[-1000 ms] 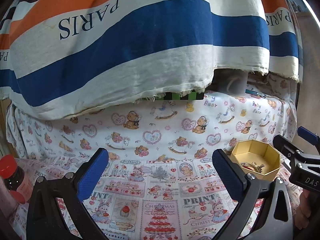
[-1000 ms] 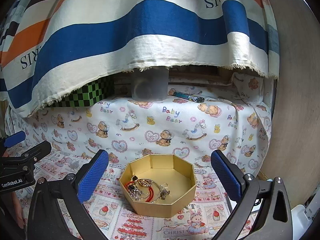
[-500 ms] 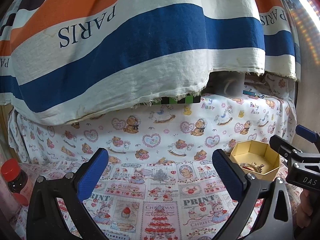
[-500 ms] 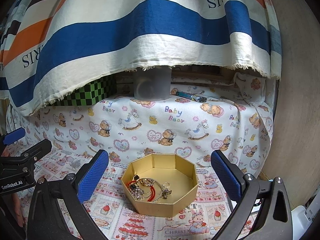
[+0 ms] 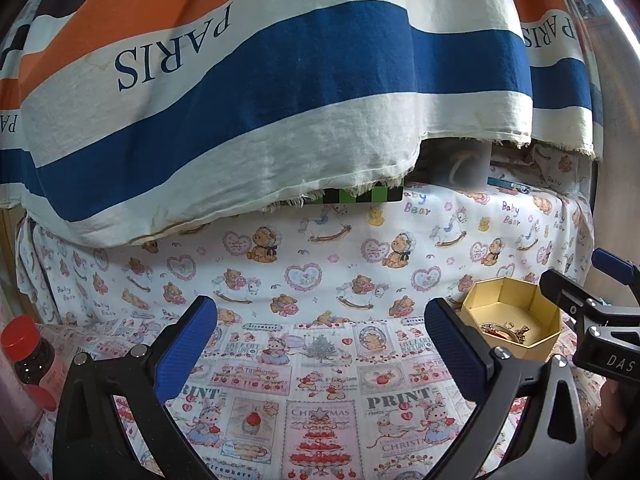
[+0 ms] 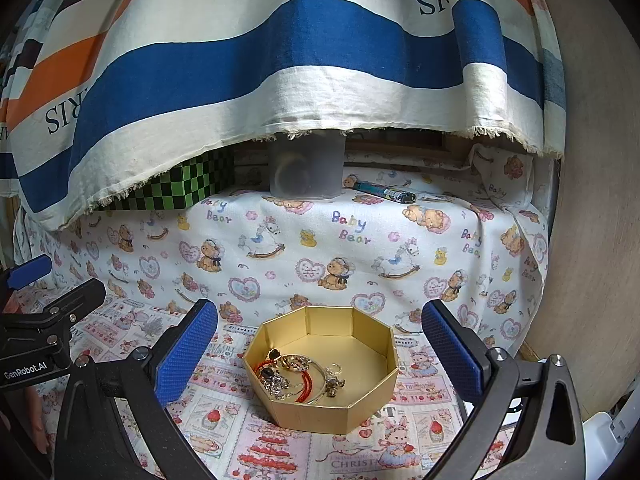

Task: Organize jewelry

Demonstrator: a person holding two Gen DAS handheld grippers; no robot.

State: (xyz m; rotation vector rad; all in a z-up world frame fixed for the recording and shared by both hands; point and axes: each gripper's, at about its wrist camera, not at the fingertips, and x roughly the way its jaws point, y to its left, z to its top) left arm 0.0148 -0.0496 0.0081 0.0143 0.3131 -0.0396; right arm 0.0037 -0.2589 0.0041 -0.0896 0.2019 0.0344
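Note:
A gold octagonal box (image 6: 372, 380) sits on the patterned cloth, straight ahead of my right gripper (image 6: 320, 356), which is open and empty just short of it. Inside lies a tangle of jewelry (image 6: 298, 376): a red cord, silver chains, small charms. In the left wrist view the box (image 5: 504, 304) is at the right, with the jewelry (image 5: 506, 330) in it. My left gripper (image 5: 320, 344) is open and empty over bare cloth, left of the box. The right gripper's body shows at the right edge of the left wrist view.
A striped "PARIS" cloth (image 6: 280, 60) hangs over the raised back ledge. On the ledge stand a green checkered box (image 6: 180, 188), a translucent container (image 6: 306, 168) and a pen (image 6: 384, 192). A red-capped bottle (image 5: 28, 348) is at the left. A wooden wall (image 6: 592, 200) is on the right.
Both views have shifted slightly; the gold box sits a little farther from my right gripper and the left view has tilted up. Both grippers stay open.

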